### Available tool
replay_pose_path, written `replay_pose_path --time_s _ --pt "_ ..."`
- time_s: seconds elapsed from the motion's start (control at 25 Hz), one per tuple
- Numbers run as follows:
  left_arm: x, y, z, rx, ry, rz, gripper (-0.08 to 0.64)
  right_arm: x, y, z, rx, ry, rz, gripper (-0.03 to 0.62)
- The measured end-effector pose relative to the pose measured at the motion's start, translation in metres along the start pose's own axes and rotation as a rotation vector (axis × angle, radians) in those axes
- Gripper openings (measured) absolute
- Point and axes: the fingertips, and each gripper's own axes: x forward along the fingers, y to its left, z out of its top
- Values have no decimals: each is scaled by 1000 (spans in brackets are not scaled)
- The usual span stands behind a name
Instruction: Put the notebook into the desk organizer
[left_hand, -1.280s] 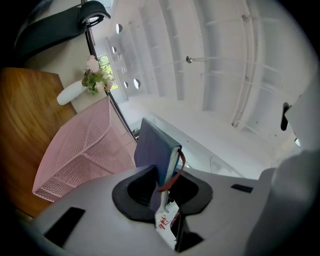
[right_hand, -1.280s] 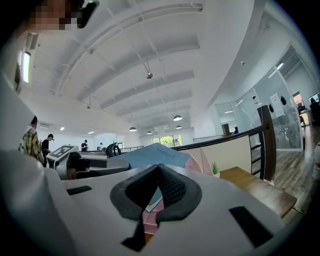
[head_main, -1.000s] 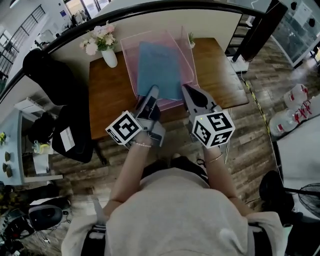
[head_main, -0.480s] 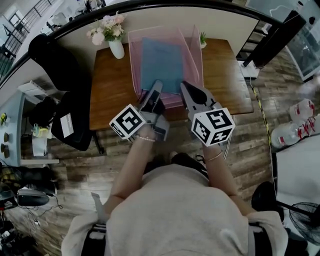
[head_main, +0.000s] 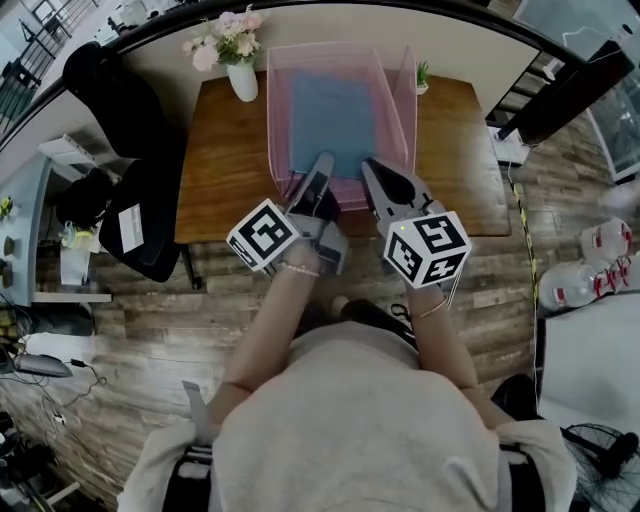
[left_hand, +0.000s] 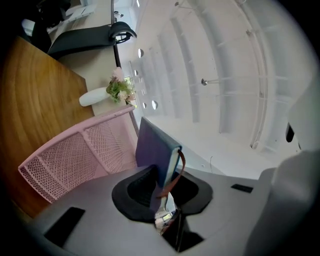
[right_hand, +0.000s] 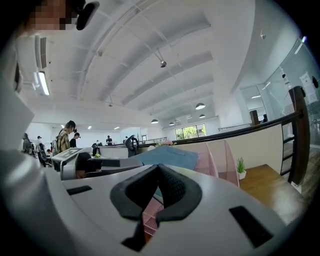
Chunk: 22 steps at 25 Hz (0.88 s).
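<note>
Between the jaws of the left gripper, the blue notebook is being clamped by its near edge (a brown ribbon is hanging down its page side). Ahead of that gripper, the notebook is stretching out over the pink mesh desk organizer. Just beside it, the right gripper is hovering at the organizer's near end, jaws pressed together, gripping nothing.

A brown wooden desk stands against a beige partition. A white vase of pink and white flowers sits at its far left corner, and a small potted plant at its far right. A black chair stands left of the desk. Large water bottles lie on the plank floor at the right.
</note>
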Motion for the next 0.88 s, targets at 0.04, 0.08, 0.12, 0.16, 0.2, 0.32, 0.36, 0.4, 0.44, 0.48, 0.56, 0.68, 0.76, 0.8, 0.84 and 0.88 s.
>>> replay_pose_path --time_s 0.04,0.08,0.12,0.16,0.2,0.32,0.36,0.4,0.44,0.48,0.56,0.68,0.76,0.8,0.84,0.88 --pt "0 1 -1 -2 -4 3 80 1 -1 -1 1 4 5 9" --pt "0 2 -1 -5 -8 7 80 1 -1 -2 2 7 11 9" --pt "0 4 -2 -8 -11 11 80 2 -1 -3 3 11 18 9" --pt "0 5 -2 -10 -14 15 80 3 -1 -5 5 15 25 9" --pt "0 6 -3 -12 -17 19 81 4 -1 -7 7 20 32 9" --pt "-1 8 -6 -12 -21 36 80 7 0 -13 16 35 55 9" --pt "-1 9 -6 -12 -18 41 77 8 0 -15 20 40 60 9" --pt "-1 10 -7 -10 -12 45 78 9 0 -16 25 43 65 9" --pt "-1 10 -8 -6 -3 49 81 9 1 -17 29 45 68 9" --pt "-2 10 -9 3 8 54 83 10 1 -18 32 46 71 9" --pt "-2 10 -11 23 29 60 91 12 1 -18 35 46 77 9" --pt "-3 9 -15 53 46 60 112 12 1 -18 33 40 80 9" --pt "-4 9 -18 75 67 71 118 11 0 -17 34 35 77 9" --pt "-4 9 -19 82 79 74 127 11 0 -17 34 33 74 9" --pt "-5 7 -21 78 87 68 147 11 -1 -17 35 32 72 9" --pt "-4 4 -23 55 89 55 170 11 -2 -18 37 33 71 9"
